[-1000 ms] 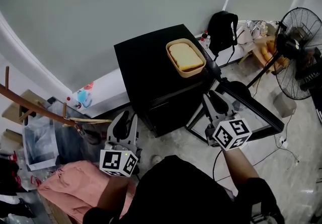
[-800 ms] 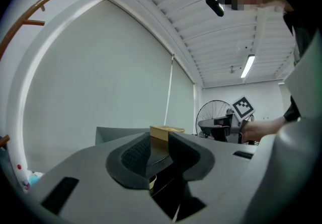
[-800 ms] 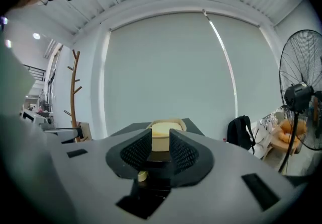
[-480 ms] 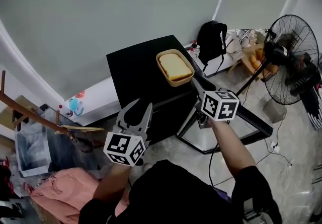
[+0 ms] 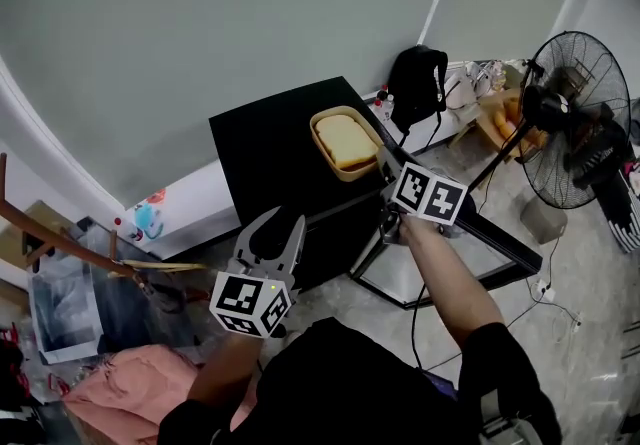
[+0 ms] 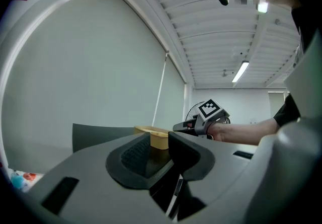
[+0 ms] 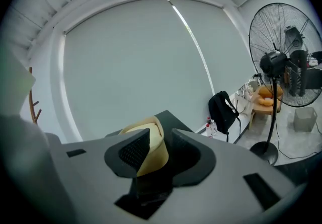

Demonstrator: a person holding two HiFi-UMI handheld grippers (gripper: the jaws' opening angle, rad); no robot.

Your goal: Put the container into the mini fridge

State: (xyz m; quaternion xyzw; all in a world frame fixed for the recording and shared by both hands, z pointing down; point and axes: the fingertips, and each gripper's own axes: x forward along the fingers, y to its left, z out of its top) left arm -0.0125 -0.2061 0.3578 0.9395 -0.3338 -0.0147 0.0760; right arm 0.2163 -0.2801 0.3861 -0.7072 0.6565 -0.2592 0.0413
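Head view, looking steeply down on a black mini fridge [image 5: 270, 138] that stands against a pale grey wall [image 5: 200, 23]. A tan, open-topped container [image 5: 345, 141] with a pale slab of food [image 5: 345, 136] inside sits on the fridge's top, at its right edge near the front corner.

The right gripper [image 5: 388, 165] reaches in from the fridge's right side. In the right gripper view its jaws stand apart and straddle the container's [image 7: 153, 145] near corner, with the wall between the pads but not visibly clamped.

The left gripper [image 5: 272, 233] hangs in front of the fridge, below its top and towards its left. Its jaws are wide apart with nothing between them, and in its own view the container shows only far beyond them. The fridge's front [image 5: 335, 228] looks shut, though it is dark and seen at a steep angle.

The step in hand appears to be taking hold of the container. To do it well, the right jaws likely need to slide further over the rim, so that the pads bear on a straight stretch of wall rather than the rounded corner, and then close firmly. A corner grip, with the load out to one side, may let the container tip and spill its food. It should come off the fridge top level. The free left gripper seems best placed to pull the fridge door open, since the container has no way in until then.
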